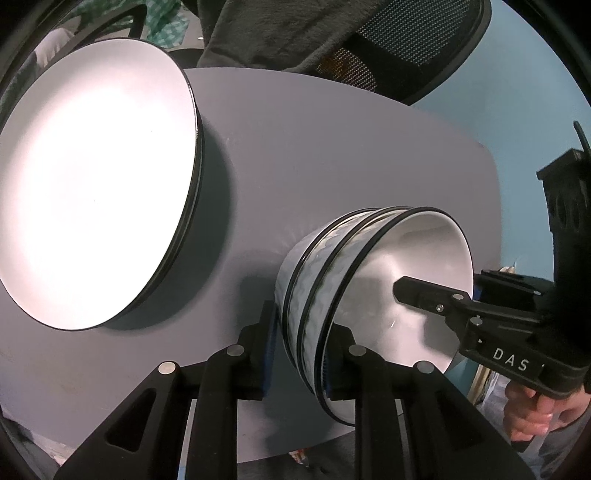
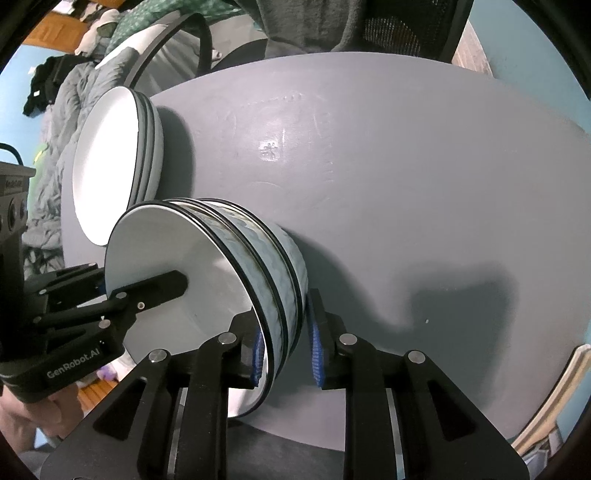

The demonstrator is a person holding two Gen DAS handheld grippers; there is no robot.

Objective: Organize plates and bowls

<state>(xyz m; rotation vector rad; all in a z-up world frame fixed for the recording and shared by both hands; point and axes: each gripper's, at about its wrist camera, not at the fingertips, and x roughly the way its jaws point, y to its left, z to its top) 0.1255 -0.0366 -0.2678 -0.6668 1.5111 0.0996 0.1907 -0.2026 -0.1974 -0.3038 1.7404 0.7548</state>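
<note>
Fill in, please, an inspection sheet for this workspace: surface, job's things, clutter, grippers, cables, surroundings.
Surface: round grey table, faint scuffs, dry.
Job's things: stack of white plates with black rims; stack of three nested bowls beside it, apart from it; both stand on the table.
Clutter: nothing seen on the table.
Grippers: left gripper and right gripper each straddle the bowls' wall from opposite sides. The right's outer pad stands apart from the wall; whether the left presses, I cannot tell.
Cables: thin black lead on the left gripper's body, off the table.
Surroundings: mesh chair with grey cloth over it, blue floor.
</note>
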